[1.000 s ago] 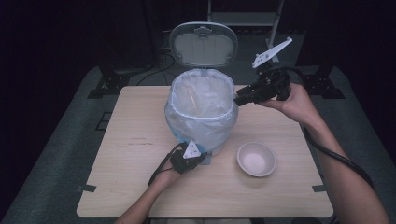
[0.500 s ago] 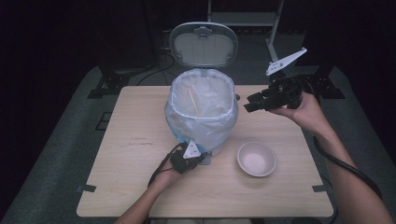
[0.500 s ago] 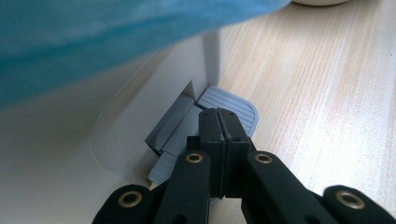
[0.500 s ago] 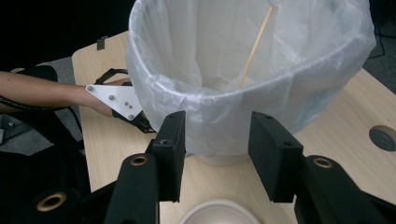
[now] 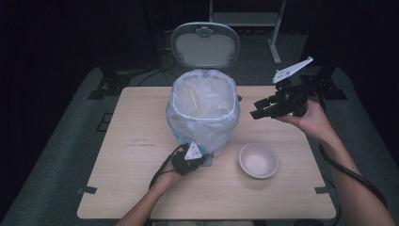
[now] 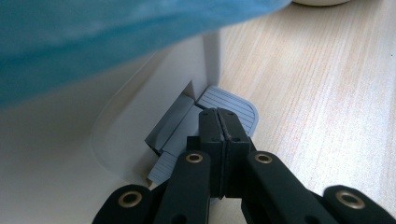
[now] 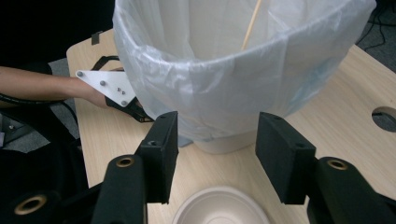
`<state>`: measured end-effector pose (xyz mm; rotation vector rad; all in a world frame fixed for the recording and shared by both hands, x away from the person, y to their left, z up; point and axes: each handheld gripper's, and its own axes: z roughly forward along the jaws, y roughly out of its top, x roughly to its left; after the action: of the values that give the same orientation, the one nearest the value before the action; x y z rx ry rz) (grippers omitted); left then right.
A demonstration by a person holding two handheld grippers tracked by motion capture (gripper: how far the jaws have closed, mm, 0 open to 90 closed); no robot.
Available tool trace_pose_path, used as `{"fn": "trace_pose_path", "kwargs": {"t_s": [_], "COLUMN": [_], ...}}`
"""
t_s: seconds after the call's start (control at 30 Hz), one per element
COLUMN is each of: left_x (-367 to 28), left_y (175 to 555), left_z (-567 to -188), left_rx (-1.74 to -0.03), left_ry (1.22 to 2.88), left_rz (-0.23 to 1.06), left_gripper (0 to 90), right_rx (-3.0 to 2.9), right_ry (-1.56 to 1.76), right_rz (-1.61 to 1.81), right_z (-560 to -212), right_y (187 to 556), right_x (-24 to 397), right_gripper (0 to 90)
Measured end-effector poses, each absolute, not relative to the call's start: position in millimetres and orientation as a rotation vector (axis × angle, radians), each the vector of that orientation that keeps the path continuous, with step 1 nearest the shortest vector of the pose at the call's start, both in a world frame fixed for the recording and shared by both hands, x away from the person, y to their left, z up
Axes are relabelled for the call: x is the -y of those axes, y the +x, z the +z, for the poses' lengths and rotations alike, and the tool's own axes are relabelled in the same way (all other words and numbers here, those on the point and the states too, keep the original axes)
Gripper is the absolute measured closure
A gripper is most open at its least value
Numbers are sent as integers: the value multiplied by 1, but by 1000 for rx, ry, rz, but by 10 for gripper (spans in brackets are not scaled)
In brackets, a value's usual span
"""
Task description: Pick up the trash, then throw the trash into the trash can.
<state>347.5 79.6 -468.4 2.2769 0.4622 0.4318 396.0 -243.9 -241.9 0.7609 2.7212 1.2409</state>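
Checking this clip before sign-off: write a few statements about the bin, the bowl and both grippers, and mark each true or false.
1. The pedal bin's lid stands open. True.
2. The left gripper, jaws shut, presses on the bin's pedal. True.
3. The right gripper grips the bowl. False: its jaws have just been opening with nothing between them, and it hangs in the air beside the pedal bin, above the table.
4. The bowl holds food. False: it looks empty.
5. A thin wooden stick lies inside the bag lining the bin. True.
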Motion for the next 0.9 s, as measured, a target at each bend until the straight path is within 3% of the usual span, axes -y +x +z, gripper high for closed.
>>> {"fn": "trace_pose_path", "kwargs": {"t_s": [0.9], "left_x": [-80], "left_y": [347], "left_z": [-469], "left_rx": [-463], "left_ry": [2268], "left_rz": [429], "left_gripper": [900], "right_rx": [-2725], "right_ry": [866], "right_rz": [1279], "right_z": [-291], "right_y": [381], "right_x": [277], "right_gripper": [429]}}
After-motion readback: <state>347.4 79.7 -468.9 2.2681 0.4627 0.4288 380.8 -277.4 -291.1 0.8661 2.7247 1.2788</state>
